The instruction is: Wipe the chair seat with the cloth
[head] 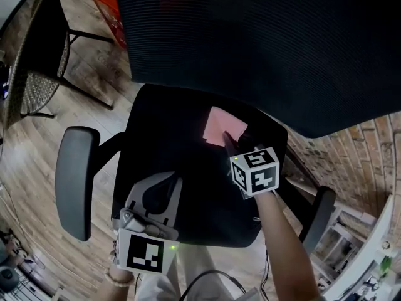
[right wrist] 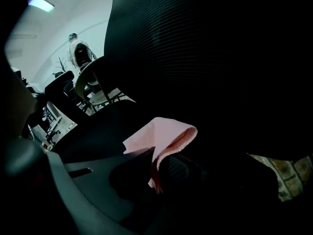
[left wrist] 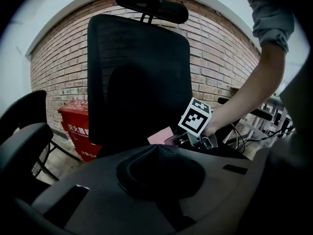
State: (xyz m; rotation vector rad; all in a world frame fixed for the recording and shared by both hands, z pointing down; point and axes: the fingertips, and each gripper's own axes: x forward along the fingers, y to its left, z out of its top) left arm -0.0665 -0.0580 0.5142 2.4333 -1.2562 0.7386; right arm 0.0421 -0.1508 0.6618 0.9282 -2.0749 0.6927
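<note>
Right arm: bare forearm (head: 285, 243) reaches from the near right over the black office chair seat (head: 169, 137).
Right gripper (head: 229, 144): jaws pinch the cloth's near edge.
Left gripper (head: 164, 184): over the seat's near left, jaws pressed together, nothing between.
Pink textured cloth (head: 219, 125): folded over, at the seat's far right, under the black mesh backrest (head: 263, 42).

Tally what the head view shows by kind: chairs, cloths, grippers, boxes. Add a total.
Chairs: 2 (office chair, woven chair)
Cloths: 1 (pink cloth)
Grippers: 2 (left gripper, right gripper)
Boxes: 1 (red box)
Total: 6
</note>
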